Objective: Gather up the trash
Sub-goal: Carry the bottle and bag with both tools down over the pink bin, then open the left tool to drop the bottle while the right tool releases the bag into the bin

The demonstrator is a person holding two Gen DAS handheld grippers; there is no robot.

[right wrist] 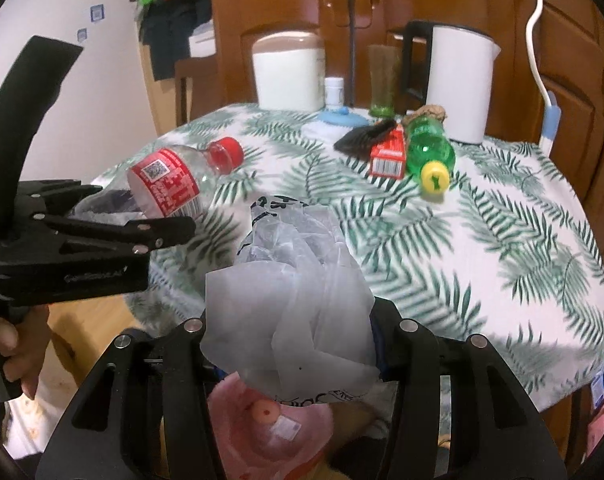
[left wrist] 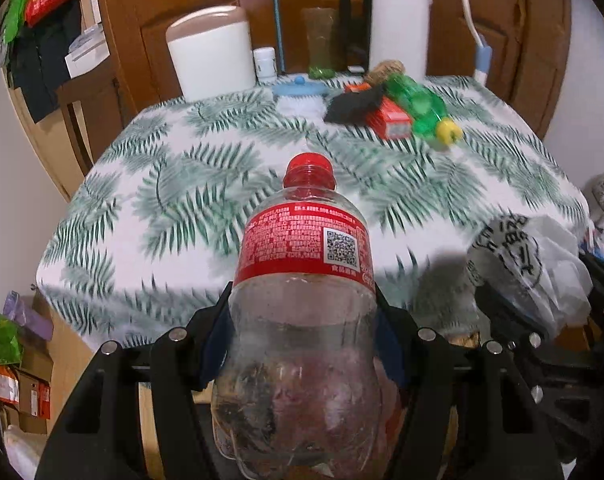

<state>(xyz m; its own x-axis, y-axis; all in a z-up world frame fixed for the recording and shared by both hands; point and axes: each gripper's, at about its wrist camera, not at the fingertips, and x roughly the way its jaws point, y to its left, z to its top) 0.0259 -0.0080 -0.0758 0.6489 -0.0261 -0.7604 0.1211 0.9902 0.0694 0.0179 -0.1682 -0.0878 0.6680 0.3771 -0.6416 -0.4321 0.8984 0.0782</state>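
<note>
L hand-held gripper [left wrist: 302, 320] clamped approx half-open round an empty clear bottle [left wrist: 302, 300] w/ red cap; R hand-held gripper [right wrist: 290, 340] pinched nearly shut on a crumpled plastic bag [right wrist: 290, 280], both held up at the near edge of the leaf-print surface [right wrist: 482, 260]. Two items picked, not yet binned. Left on far side of surface: green bottle [right wrist: 428, 150], red carton [right wrist: 388, 156], black wrapper [right wrist: 362, 138], brown scrap behind them – kettle [right wrist: 458, 84] & canister [right wrist: 288, 72] prob. not trash.

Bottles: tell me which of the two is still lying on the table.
The green bottle with the yellow cap, lying on its side beside the red carton. The clear bottle with the red cap is held off the table in the left gripper's jaws.
</note>
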